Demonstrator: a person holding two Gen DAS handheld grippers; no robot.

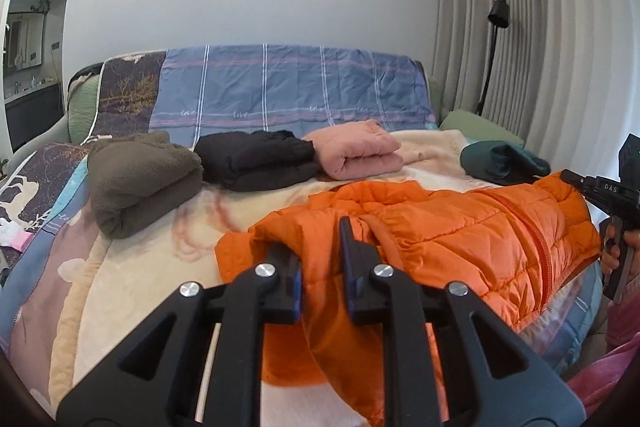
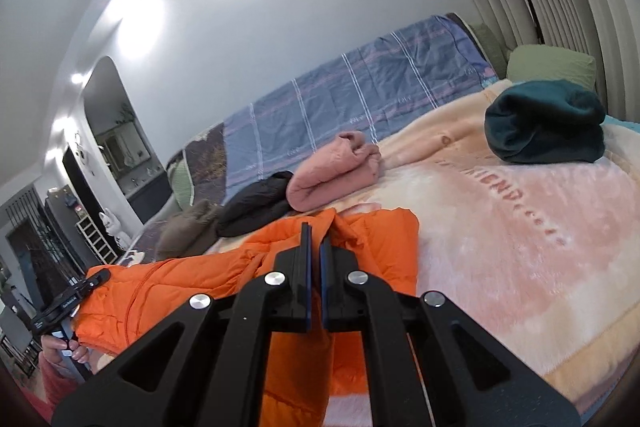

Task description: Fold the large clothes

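An orange puffer jacket (image 1: 460, 239) lies crumpled across the near edge of the bed, zip facing up. It also shows in the right wrist view (image 2: 192, 287). My left gripper (image 1: 316, 239) is open, its fingers straddling a fold at the jacket's left end, one finger partly under the fabric. My right gripper (image 2: 315, 243) is shut on the jacket's other end, with orange fabric pinched between the pads. The right gripper also shows in the left wrist view (image 1: 600, 187), and the left gripper in the right wrist view (image 2: 80, 287).
Folded clothes lie along the back of the bed: a brown fleece (image 1: 140, 183), a black garment (image 1: 260, 163), a pink one (image 1: 356, 151) and a dark teal one (image 2: 544, 127). A peach blanket (image 2: 520, 227) covers the bed. Curtains (image 1: 540, 27) and a floor lamp (image 1: 496, 47) stand right.
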